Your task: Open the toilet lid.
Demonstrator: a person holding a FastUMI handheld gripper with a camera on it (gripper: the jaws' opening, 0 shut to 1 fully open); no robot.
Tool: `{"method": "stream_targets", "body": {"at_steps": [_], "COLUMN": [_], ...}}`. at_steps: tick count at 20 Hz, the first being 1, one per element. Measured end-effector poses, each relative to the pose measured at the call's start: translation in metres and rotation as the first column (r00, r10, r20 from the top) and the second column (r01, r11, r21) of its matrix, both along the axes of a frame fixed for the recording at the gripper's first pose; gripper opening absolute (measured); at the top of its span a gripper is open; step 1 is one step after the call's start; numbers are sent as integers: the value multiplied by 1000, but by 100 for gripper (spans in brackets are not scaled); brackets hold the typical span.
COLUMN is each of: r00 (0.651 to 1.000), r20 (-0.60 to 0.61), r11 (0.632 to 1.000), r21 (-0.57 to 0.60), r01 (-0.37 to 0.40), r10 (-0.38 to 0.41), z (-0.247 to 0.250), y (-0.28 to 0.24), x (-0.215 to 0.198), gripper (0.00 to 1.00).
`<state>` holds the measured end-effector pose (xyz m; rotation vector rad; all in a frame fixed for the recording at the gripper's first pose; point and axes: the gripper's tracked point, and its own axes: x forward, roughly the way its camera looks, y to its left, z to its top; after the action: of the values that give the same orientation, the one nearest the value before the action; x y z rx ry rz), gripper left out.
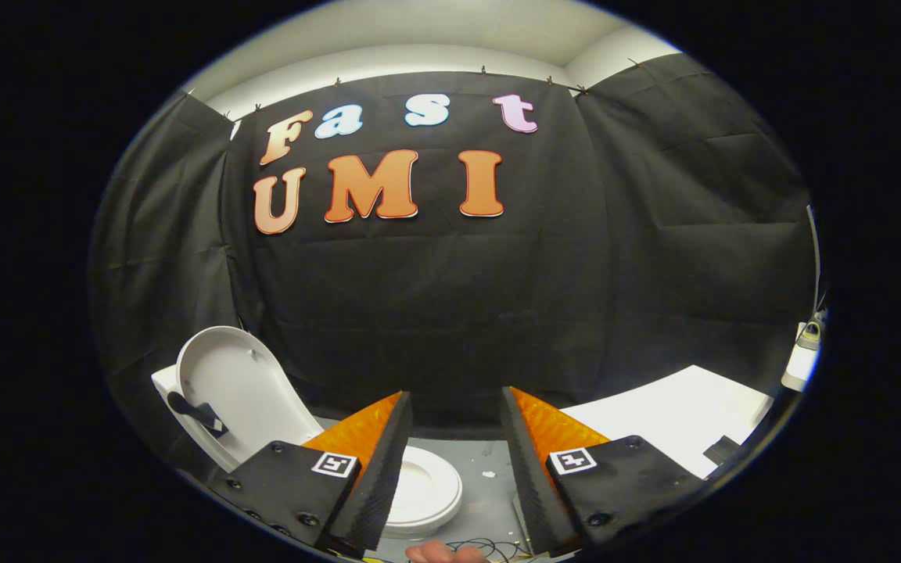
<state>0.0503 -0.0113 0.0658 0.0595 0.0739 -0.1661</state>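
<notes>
Beyond the left finger, the toilet lid point(235, 387) stands raised, tilted back against the white tank behind it, with the seat point(427, 489) and bowl exposed below. The gripper point(454, 418) holds nothing: its fingers stand wide apart, clear of the lid and well back from it, with grey floor point(489, 485) showing between them. Judged from this, the opening is complete; nothing remains beyond withdrawal. A white table point(677, 418) sits past the right finger.

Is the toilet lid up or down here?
Up: the toilet lid stands raised behind the exposed seat. The tongs are open, holding nothing.
</notes>
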Motion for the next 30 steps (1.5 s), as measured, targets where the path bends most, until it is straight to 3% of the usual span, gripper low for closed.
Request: {"method": "stream_targets", "body": {"at_steps": [3,7,10,15,18,20,30], "r00": [1000,999,999,990,989,993,988], "r20": [11,11,21,136,140,120,147], "r11": [1000,1000,1000,1000,999,999,998], "r21": [20,4,7,6,32,36,30], "r01": [-19,30,25,23,44,20,49], "r10": [19,-30,-26,-23,-48,-24,-53], "z": [-18,-34,-44,-35,-49,-57,-51], "y": [-12,-37,-36,-30,-33,-24,-28], "x": [-26,-50,-59,-71,-72,-67,-63], "gripper": [75,75,75,76,76,76,76]}}
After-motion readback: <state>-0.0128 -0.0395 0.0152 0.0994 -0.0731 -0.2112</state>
